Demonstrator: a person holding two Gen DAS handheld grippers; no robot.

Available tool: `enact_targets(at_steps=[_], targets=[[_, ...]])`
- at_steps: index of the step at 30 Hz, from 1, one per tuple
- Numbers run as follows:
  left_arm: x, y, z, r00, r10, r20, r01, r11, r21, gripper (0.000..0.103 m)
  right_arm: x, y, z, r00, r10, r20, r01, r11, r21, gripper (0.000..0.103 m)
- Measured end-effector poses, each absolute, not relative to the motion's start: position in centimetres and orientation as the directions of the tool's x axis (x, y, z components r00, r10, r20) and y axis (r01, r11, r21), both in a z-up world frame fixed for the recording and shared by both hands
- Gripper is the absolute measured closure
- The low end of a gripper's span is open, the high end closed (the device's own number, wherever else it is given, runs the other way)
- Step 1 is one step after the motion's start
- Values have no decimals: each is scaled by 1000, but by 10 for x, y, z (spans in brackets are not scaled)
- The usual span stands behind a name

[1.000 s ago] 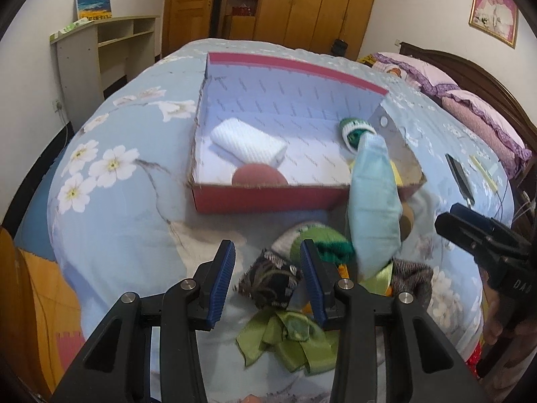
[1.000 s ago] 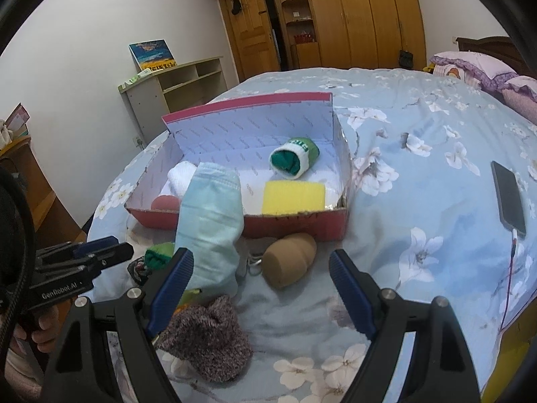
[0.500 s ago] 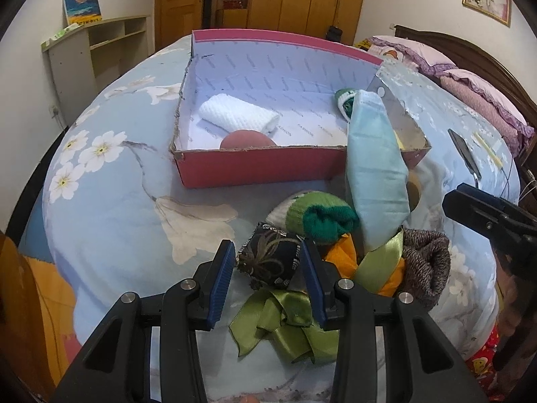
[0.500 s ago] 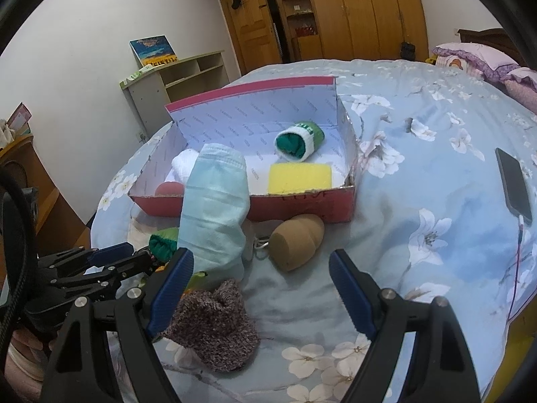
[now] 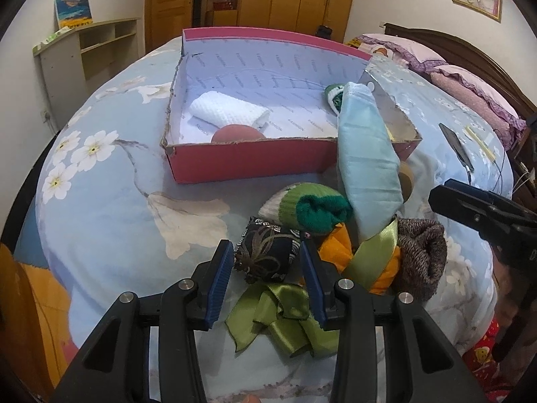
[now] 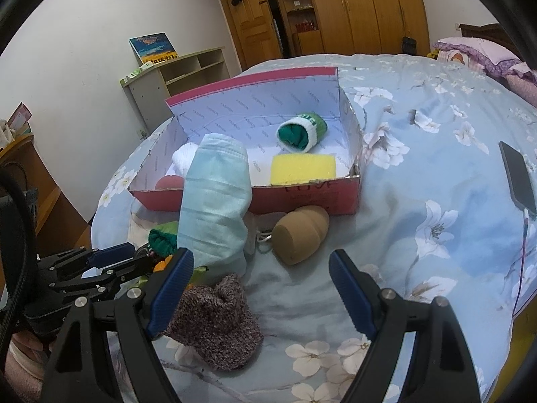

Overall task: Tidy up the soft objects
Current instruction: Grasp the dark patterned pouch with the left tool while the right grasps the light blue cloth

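Fingers (image 5: 224, 278) of left gripper (image 5: 266, 280) apart, straddling dark pouch (image 5: 266, 252) without visibly touching it; right gripper (image 6: 260, 297) spread wide, empty, above knit sock (image 6: 214, 325) at its 7 o'clock and tan sponge (image 6: 300, 236) at 12. Pick-up step, by the look of it: pouch next for pink box (image 5: 248, 161), at 12 o'clock of the pile on the bed (image 5: 110, 201). Calls for closing on the pouch, lifting clear of ribbon (image 5: 278, 315) at 6 o'clock and green sock (image 5: 312, 208) at 1, then carrying over the near wall; mask (image 5: 367, 164) leaning on that wall, easily knocked.
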State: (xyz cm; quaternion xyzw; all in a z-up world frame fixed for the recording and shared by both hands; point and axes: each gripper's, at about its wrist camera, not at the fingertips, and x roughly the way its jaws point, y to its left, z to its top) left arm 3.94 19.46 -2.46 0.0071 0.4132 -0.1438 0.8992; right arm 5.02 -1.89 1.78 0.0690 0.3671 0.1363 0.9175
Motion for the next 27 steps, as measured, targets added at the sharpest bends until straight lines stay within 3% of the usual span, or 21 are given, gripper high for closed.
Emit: enact_targets(at_steps=[7, 15, 27], targets=[[47, 190, -37, 607, -204, -768, 243, 968, -66, 61, 52, -14, 13, 680, 306, -666, -208, 952, 226, 17], [56, 204, -42, 581, -246, -776, 184, 968, -169, 61, 56, -12, 9, 665, 313, -678, -208, 950, 234, 17], [51, 228, -32, 612, -284, -738, 169, 959, -229, 64, 64, 3, 8, 628, 350, -695, -256, 936, 240, 18]])
